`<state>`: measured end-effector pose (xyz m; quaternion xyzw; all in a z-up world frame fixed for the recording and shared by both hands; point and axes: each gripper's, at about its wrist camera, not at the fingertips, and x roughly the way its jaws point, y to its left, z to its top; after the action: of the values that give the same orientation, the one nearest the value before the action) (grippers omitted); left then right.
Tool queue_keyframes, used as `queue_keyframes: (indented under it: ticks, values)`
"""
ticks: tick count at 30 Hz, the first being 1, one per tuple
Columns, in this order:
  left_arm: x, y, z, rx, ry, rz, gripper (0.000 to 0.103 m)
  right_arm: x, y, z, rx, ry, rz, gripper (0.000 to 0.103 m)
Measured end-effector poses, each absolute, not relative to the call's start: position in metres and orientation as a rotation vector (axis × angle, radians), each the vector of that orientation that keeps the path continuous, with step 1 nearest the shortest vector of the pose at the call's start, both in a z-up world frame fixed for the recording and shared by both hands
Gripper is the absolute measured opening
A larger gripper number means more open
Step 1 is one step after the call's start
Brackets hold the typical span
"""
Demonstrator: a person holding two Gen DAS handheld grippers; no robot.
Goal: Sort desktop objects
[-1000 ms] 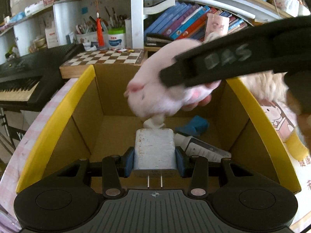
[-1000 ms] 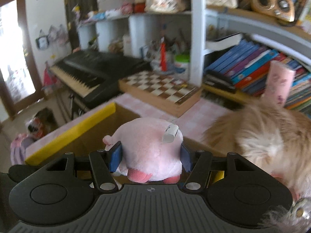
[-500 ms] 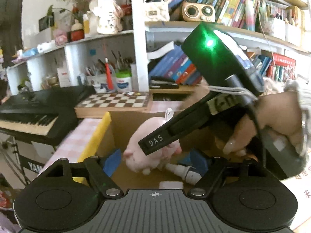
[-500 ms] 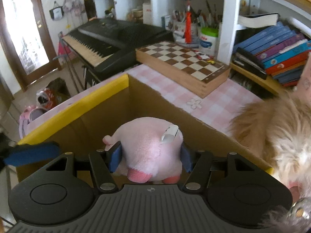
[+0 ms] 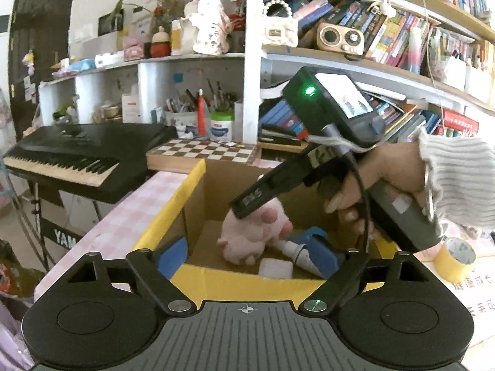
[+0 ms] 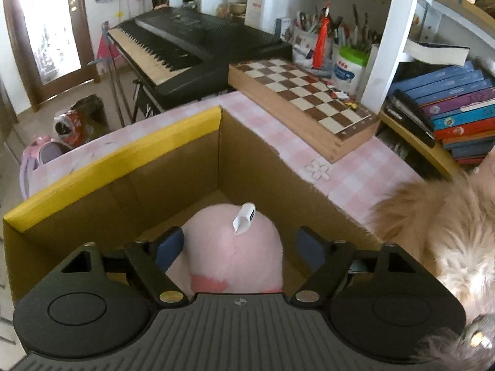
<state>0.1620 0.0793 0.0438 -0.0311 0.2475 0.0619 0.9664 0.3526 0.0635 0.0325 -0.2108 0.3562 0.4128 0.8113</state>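
A cardboard box with yellow-taped rim (image 5: 182,191) (image 6: 117,154) stands on the pink checked table. A pink plush pig (image 5: 253,235) (image 6: 235,247) lies inside it, between the spread fingers of my right gripper (image 6: 239,247), which is open just above the box floor. My left gripper (image 5: 247,259) is open and empty, held back above the box's near rim. A white charger (image 5: 275,268), a white tube (image 5: 294,252) and a blue item (image 5: 312,235) also lie in the box.
A wooden chessboard (image 6: 303,105) and an electronic keyboard (image 6: 185,46) stand behind the box. A fluffy tan plush (image 6: 433,235) sits right of the box. A roll of yellow tape (image 5: 454,258) lies at the right. Bookshelves rise behind.
My left gripper let go of the white charger into the box and drew back and up. My right gripper lowered the pig into the box and opened its fingers.
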Motion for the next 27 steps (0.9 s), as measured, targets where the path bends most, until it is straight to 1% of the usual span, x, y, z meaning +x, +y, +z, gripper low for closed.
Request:
queue_keyframes:
  ticks: [4, 14, 27]
  values:
    - [0.155, 0.088, 0.044, -0.086, 0.498, 0.152, 0.089, 0.350, 0.058, 0.042, -0.414, 0.743, 0.856, 0.080]
    - [0.135, 0.095, 0.044, -0.096, 0.487, 0.156, 0.090, 0.319, 0.023, 0.077, -0.311, 0.621, 0.750, 0.084]
    - [0.097, 0.101, 0.051, -0.076, 0.421, 0.139, 0.090, 0.261, -0.042, 0.102, -0.159, 0.511, 0.565, 0.084]
